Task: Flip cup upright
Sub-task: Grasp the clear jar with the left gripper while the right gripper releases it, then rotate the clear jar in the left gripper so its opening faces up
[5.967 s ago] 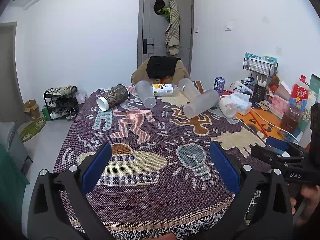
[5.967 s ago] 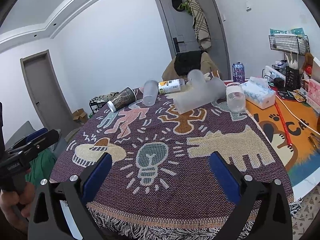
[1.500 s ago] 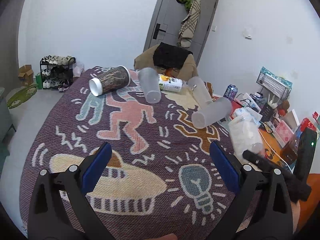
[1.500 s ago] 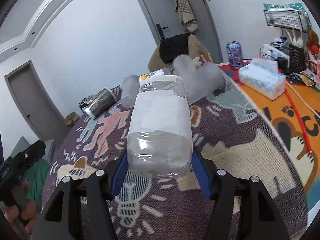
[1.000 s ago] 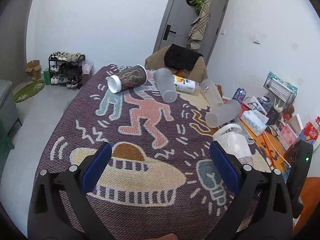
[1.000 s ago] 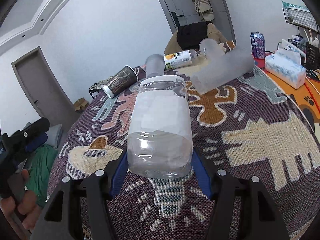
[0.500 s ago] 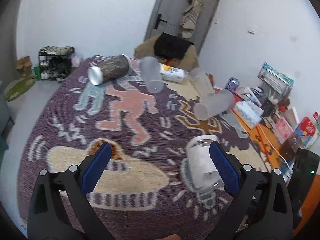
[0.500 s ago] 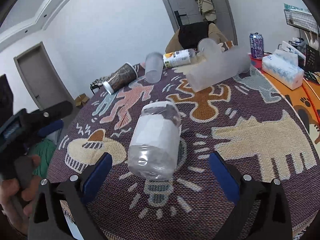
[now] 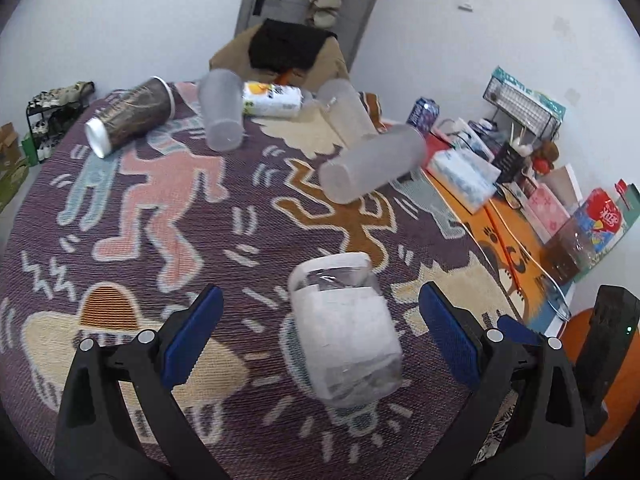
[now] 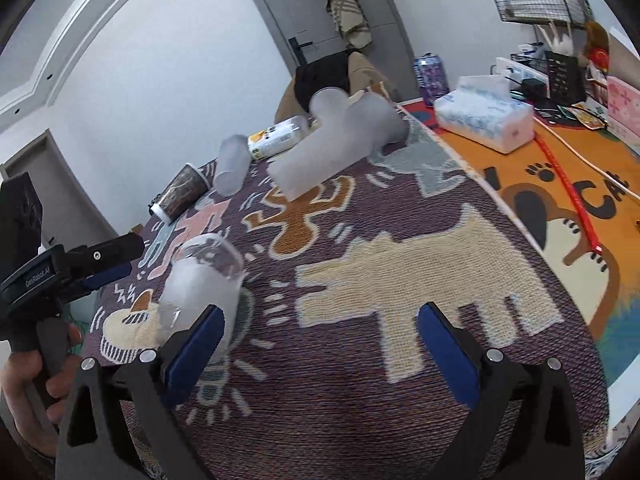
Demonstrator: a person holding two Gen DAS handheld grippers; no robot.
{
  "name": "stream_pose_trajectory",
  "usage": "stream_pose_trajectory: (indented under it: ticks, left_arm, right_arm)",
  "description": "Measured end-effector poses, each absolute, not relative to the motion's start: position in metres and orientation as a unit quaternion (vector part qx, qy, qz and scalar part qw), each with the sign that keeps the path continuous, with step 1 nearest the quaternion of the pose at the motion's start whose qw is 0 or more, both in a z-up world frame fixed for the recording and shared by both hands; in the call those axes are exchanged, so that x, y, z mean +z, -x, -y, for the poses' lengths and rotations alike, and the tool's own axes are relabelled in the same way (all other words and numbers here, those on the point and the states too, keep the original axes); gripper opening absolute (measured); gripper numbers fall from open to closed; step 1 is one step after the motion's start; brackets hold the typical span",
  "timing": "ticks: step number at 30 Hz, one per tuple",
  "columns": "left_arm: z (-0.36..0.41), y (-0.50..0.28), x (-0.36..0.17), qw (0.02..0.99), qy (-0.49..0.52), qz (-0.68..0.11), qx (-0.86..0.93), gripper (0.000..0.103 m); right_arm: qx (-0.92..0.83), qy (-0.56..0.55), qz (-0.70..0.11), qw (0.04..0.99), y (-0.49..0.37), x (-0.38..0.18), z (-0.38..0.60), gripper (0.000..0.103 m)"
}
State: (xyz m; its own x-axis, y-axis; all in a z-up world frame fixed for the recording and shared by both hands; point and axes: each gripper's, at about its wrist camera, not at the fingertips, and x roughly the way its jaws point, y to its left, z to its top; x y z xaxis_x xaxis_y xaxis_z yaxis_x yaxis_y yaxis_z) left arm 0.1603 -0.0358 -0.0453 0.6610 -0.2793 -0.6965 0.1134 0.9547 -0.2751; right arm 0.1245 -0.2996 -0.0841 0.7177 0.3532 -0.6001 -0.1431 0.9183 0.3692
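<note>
A clear plastic cup with a white label (image 9: 344, 328) stands on the patterned tablecloth (image 9: 168, 208), on the light-bulb figure, mouth up. It sits between the open fingers of my left gripper (image 9: 320, 332), untouched. In the right wrist view the same cup (image 10: 200, 284) is at the left, beside and behind the left blue pad (image 10: 196, 348). My right gripper (image 10: 320, 352) is open and empty over the cloth. The left gripper body shows at the far left of the right wrist view (image 10: 68, 268).
Farther back lie a brown paper cup (image 9: 128, 116), a frosted cup (image 9: 220, 112), a labelled bottle (image 9: 272, 98), and two more frosted cups (image 9: 372, 164). At the right are a tissue box (image 9: 464, 176), a can (image 10: 430, 72), a wire basket (image 10: 540, 0) and an orange mat (image 10: 568, 184).
My right gripper carried the clear cup to the near part of the cloth, opened and let it go, then shifted right. The cup now stands free. My left gripper tilted down toward it.
</note>
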Motion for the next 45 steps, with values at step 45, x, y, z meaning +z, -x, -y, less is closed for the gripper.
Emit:
stream_pose_trajectory:
  ticks: [45]
  left_arm:
    - [0.059, -0.179, -0.030, 0.900, 0.077, -0.406, -0.140, 0.067]
  right_arm:
    - [0.125, -0.168, -0.339, 0.917, -0.113, -0.092, 0.331, 0.095]
